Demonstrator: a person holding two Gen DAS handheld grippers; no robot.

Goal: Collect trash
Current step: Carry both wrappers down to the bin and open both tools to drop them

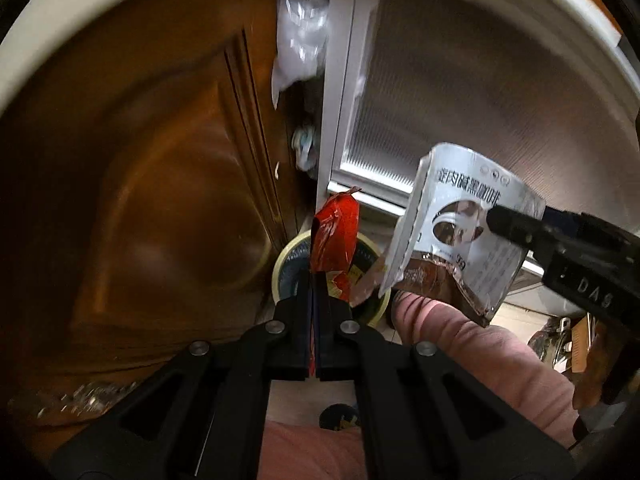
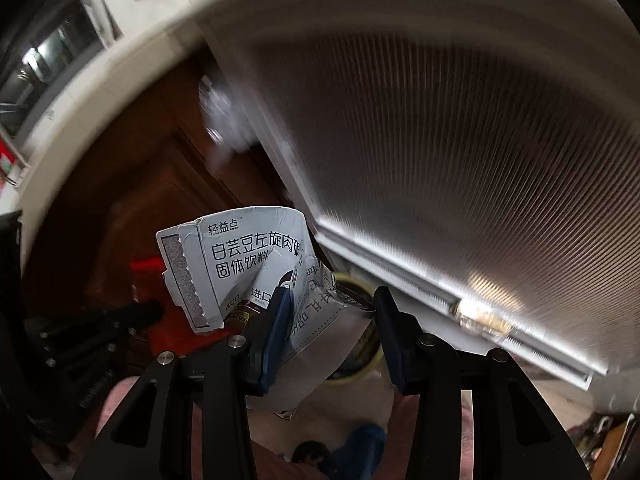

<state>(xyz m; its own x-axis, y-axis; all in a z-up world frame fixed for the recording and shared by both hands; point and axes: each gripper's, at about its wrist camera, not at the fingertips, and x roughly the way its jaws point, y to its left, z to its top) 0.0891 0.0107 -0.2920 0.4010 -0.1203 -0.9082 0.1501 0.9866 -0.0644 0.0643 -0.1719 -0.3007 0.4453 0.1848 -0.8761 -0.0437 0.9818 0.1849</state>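
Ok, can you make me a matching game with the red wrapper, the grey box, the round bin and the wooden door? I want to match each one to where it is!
Things:
1. red wrapper
2. grey box
3. round bin
4. wooden door

Places:
A. down below both grippers
B. pinched in the shut left gripper
C. standing at the left side
D. between the right gripper's fingers

Pairs: 1-B, 2-D, 3-A, 4-C

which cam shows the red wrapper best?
Left wrist: the red wrapper sits centre frame, pinched in the shut left claw. Right wrist shows only a blurred red patch at left, behind the grey box.
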